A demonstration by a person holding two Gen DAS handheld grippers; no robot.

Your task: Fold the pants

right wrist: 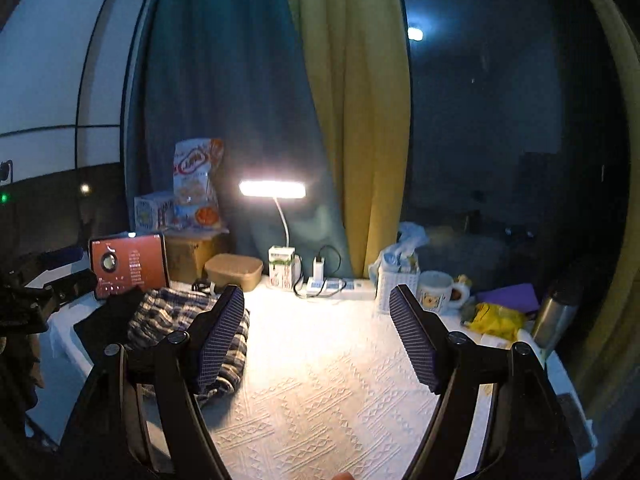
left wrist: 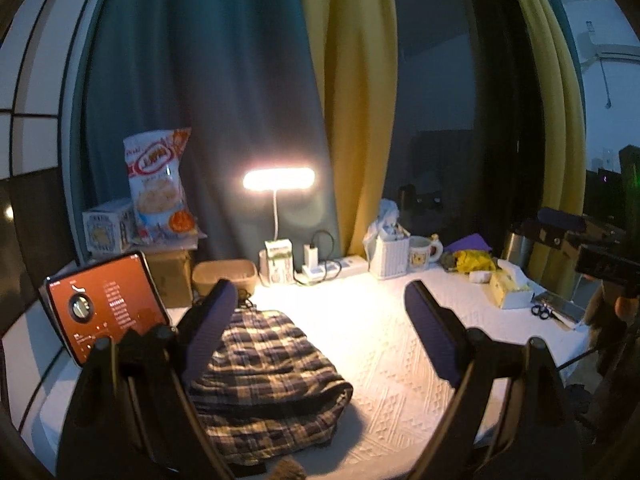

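A dim room with a table under a white textured cloth (left wrist: 380, 360) is showing in both wrist views. In the left wrist view, the left gripper (left wrist: 320, 332) is filling the bottom of the frame, its two dark fingers spread wide apart and pinching nothing. The plaid pants (left wrist: 264, 376) are lying in a folded bundle at the lower left of the frame, partly behind the gripper's left finger; whether that finger is touching the fabric cannot be told. A tablet (left wrist: 106, 308) with an orange screen is leaning at the left edge, just beside the pants. A lit desk lamp (left wrist: 279, 179) is glowing at the centre, in front of teal and yellow curtains. A snack bag (left wrist: 158, 188) is standing at the upper left, and a mug (left wrist: 422, 254) is sitting right of centre. The other gripper is appearing at the far right edge, too dark to read.

In the right wrist view, the right gripper (right wrist: 316, 336) is hovering over bare cloth at the bottom centre, its fingers also spread wide and empty. The pants (right wrist: 192, 332) are lying at the left of the frame, behind the left finger. A steel flask (right wrist: 554, 316) is standing at the right.
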